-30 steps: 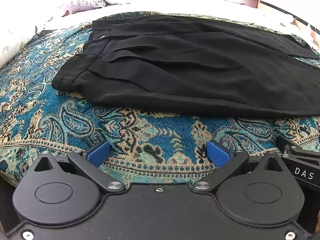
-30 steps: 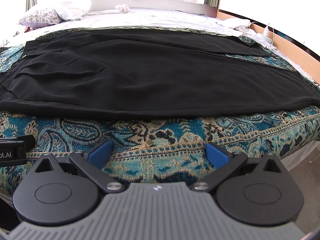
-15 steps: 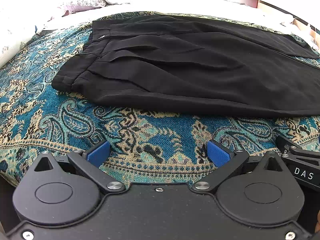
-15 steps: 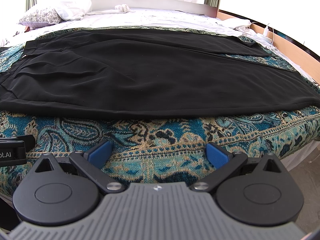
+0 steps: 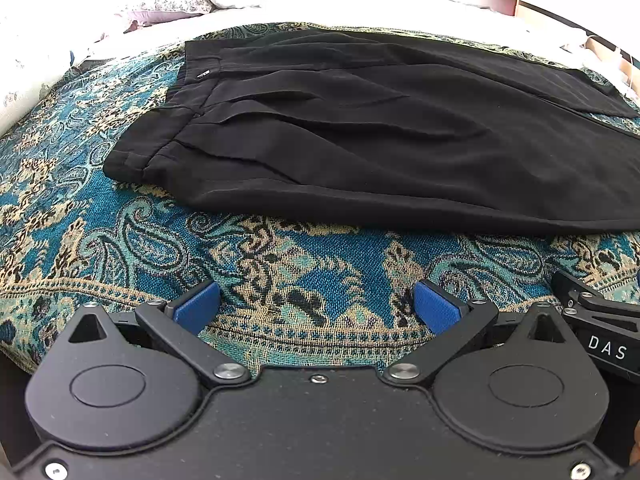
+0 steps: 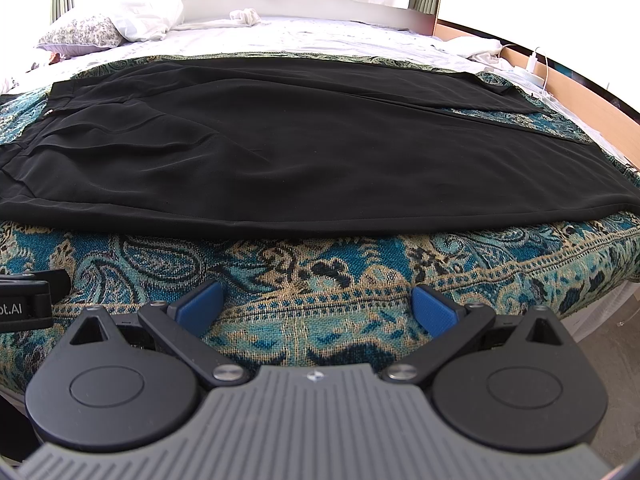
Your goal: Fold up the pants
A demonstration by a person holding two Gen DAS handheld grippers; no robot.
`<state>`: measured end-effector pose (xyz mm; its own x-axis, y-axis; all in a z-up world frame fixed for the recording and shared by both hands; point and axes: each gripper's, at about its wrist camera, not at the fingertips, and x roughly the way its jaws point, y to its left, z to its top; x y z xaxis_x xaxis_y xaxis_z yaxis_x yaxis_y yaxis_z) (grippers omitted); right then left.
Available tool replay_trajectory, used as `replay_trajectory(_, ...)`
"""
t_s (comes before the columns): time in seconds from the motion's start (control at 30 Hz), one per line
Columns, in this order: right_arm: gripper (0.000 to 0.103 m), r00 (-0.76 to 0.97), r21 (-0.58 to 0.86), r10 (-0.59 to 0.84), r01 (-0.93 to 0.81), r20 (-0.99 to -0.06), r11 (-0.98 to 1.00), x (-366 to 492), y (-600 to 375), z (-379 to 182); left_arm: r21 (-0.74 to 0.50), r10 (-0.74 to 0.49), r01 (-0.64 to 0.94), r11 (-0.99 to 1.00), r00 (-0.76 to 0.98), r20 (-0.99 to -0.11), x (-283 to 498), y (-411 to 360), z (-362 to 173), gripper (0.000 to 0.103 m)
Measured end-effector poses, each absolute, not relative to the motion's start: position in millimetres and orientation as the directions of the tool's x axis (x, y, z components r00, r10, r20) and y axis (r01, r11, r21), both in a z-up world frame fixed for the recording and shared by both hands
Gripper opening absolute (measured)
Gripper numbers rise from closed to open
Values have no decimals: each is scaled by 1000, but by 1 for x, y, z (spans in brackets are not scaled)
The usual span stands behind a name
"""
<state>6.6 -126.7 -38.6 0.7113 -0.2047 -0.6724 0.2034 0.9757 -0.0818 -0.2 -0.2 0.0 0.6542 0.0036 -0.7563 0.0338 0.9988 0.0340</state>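
Black pants [image 5: 380, 132] lie flat on a blue paisley bedspread [image 5: 100, 240], waistband at the left, legs running right. They also show in the right wrist view [image 6: 304, 152], with both leg hems at the right. My left gripper [image 5: 318, 306] is open and empty, low at the bed's front edge, short of the pants' near edge by the waist end. My right gripper [image 6: 318, 308] is open and empty, at the front edge below the legs' near side. Each gripper's body shows at the side of the other view.
The bedspread [image 6: 360, 276] drapes over the bed's front edge. White sheets [image 6: 320, 36] and pillows [image 6: 84, 32] lie behind the pants. A wooden bed frame [image 6: 580, 92] with a charger cable runs along the right. Floor [image 6: 608, 344] shows at the lower right.
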Motion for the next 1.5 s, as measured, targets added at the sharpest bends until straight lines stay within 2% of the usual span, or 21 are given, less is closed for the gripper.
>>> replay_trajectory(1.17, 103, 714, -75, -198, 201, -672, 977, 5, -126, -39, 44, 15, 28, 999, 657, -754, -3, -4, 1, 103)
replay_trajectory(1.5, 103, 707, -69, -200, 210, -678, 975, 9, -129, -39, 8, -25, 48, 999, 656, -754, -2, 6, 6, 103)
